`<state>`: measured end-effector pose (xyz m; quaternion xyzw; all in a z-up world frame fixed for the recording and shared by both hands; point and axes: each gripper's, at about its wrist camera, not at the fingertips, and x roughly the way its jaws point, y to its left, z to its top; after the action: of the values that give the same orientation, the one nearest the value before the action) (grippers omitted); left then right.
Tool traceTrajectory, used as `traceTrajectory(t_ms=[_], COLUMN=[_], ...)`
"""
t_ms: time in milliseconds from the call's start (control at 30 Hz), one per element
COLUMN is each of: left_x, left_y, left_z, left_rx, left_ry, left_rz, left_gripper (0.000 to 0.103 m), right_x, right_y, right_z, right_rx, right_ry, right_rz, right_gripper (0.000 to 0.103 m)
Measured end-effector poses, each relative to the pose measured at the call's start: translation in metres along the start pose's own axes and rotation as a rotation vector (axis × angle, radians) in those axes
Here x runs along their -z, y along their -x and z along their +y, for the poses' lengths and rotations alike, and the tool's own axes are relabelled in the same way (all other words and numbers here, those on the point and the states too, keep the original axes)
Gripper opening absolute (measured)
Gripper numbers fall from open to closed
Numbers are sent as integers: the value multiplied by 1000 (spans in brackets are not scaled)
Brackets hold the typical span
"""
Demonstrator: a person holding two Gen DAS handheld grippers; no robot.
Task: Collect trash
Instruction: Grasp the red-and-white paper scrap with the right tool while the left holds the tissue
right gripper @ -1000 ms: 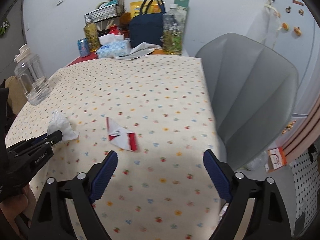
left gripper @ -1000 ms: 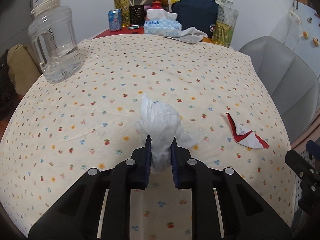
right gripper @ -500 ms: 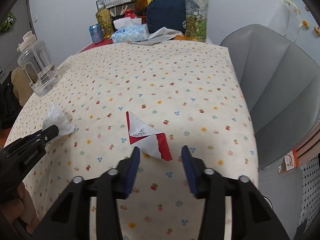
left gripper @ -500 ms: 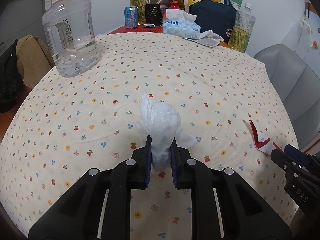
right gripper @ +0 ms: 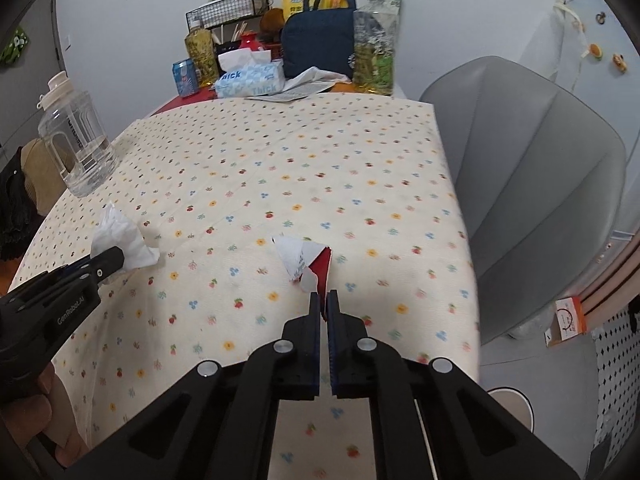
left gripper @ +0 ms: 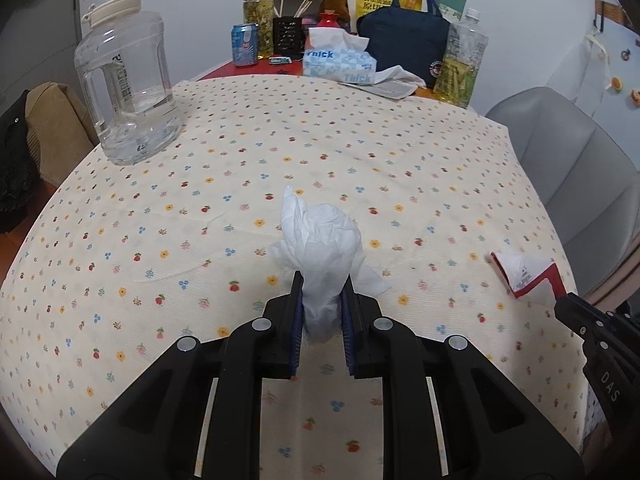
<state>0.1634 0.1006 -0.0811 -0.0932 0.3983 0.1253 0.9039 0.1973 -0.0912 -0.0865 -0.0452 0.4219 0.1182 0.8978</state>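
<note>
Counter (left gripper: 168,216) under a flower-print cloth. Crumpled white tissue (left gripper: 324,248), near the front centre, pinched between the left gripper (left gripper: 322,292) fingers. Red-and-white wrapper (right gripper: 306,260), toward the right edge, clamped at its near corner by the fully closed right gripper (right gripper: 323,300). Water jug (left gripper: 128,88) stands far left.

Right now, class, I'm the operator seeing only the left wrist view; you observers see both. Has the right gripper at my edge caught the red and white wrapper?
Observer: Yes, the right gripper is shut on a red corner of the red and white wrapper.
Operator: Anything on the floor right of the table?
Observer: A round pale rim, mostly hidden; I cannot tell what it is.
Operator: What holds my gripper?
Observer: A hand shows beneath the left gripper.
</note>
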Motion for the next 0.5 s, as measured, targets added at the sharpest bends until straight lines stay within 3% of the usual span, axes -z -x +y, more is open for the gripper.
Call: traceTrajectory(t_ms=[500], left_x=[3], left_y=[50], left_z=[-58], left_rx=[96], left_ry=[-75], left_rz=[-69], left_gripper=[17], right_x=[19], right_y=[77], right_z=[-47], right_rx=[85], right_ry=[-58], right_rz=[-95], right_gripper=[4])
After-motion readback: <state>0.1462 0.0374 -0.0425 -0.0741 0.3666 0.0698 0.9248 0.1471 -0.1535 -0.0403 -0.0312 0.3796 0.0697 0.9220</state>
